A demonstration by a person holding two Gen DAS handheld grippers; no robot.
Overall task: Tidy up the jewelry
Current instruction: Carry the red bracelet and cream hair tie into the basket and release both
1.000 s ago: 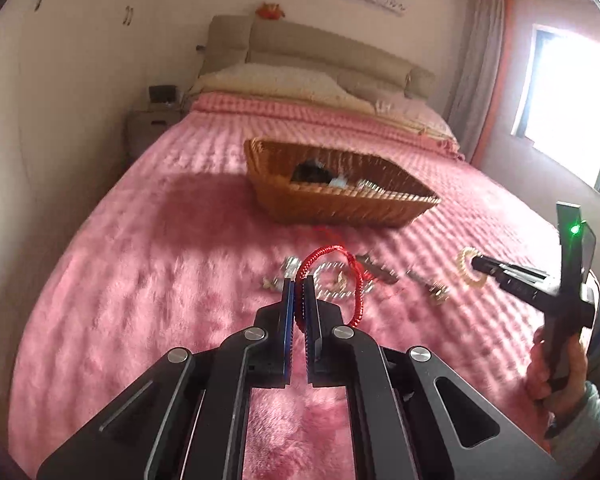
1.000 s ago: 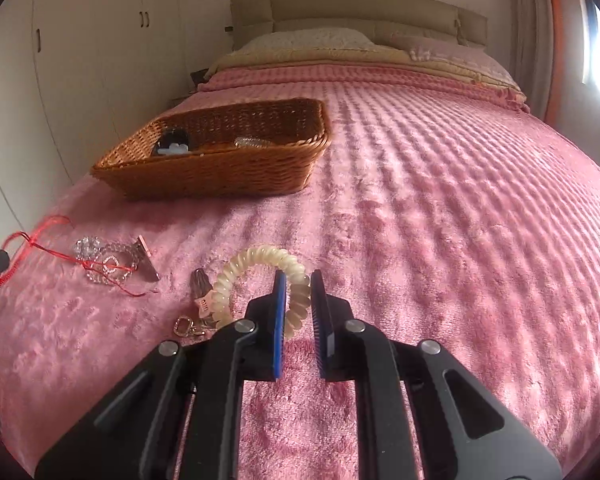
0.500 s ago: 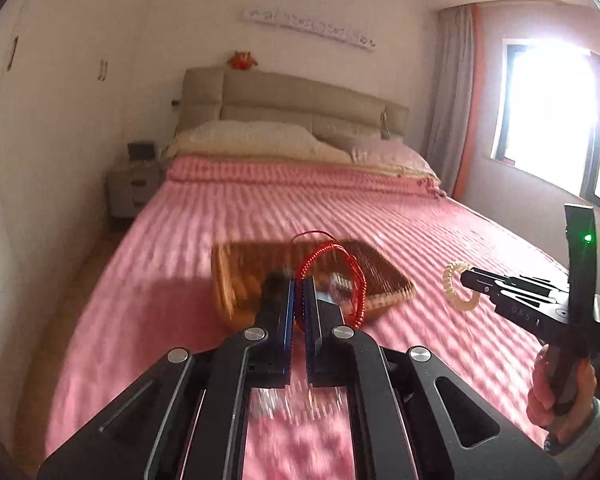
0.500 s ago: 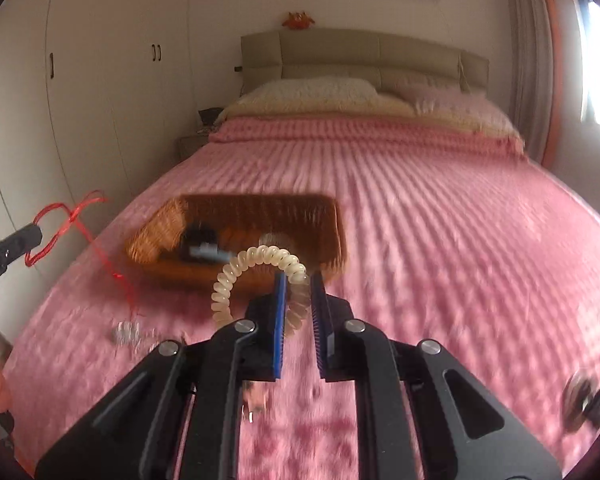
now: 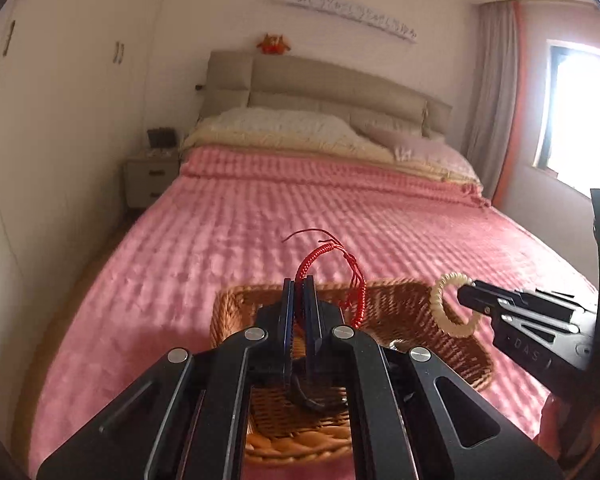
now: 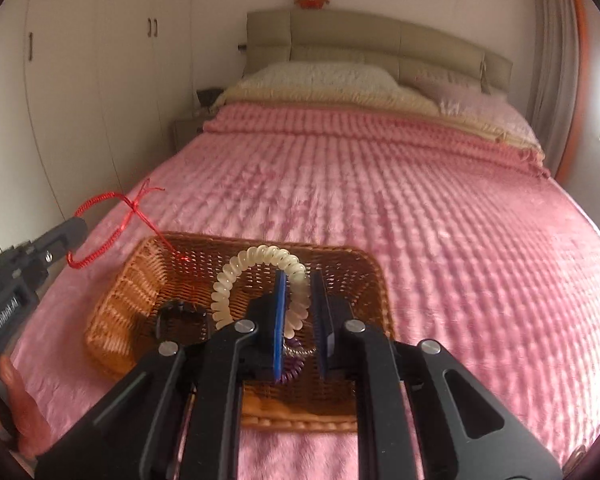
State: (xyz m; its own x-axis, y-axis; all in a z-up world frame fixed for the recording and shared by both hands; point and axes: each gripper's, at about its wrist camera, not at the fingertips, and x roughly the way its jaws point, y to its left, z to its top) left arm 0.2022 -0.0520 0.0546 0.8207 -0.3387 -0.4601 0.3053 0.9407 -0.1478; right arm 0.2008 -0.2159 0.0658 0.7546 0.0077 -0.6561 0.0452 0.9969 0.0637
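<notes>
Pink bedding [image 6: 380, 208] is covering the bed and carrying a wicker basket [image 6: 116, 300], which serves as the landmark.

Nearest the cameras, both grippers are hanging above the basket. The left gripper [image 5: 298, 300] is pinching a red cord [image 5: 332, 264] between nearly closed fingers; the cord's loop is standing up past the fingertips, above the basket's near half, with loose ends curling toward its far rim. In the right wrist view the same gripper [image 6: 76, 228] is sitting over the basket's left edge, the cord [image 6: 104, 224] drooping from it toward the basket's left wall.

The right gripper [image 6: 300, 296] is over the basket's middle. A cream coil band [image 6: 240, 276] is lying against the left blue pad [image 6: 279, 312], while a clear gap is showing to the right pad, so the jaws are standing narrowly apart; whether they are gripping the band cannot be told. From the left wrist view that gripper [image 5: 466, 294] is poised above the basket's right side with the band [image 5: 444, 308] hanging at its tip.

Inside the basket, a dark ring-shaped item [image 6: 180, 318] is lying left of the band, and a purple coil [image 6: 292, 372] is sitting below the right fingers.

Beyond the basket, pillows [image 6: 320, 80] are resting against a beige headboard [image 6: 380, 40].
</notes>
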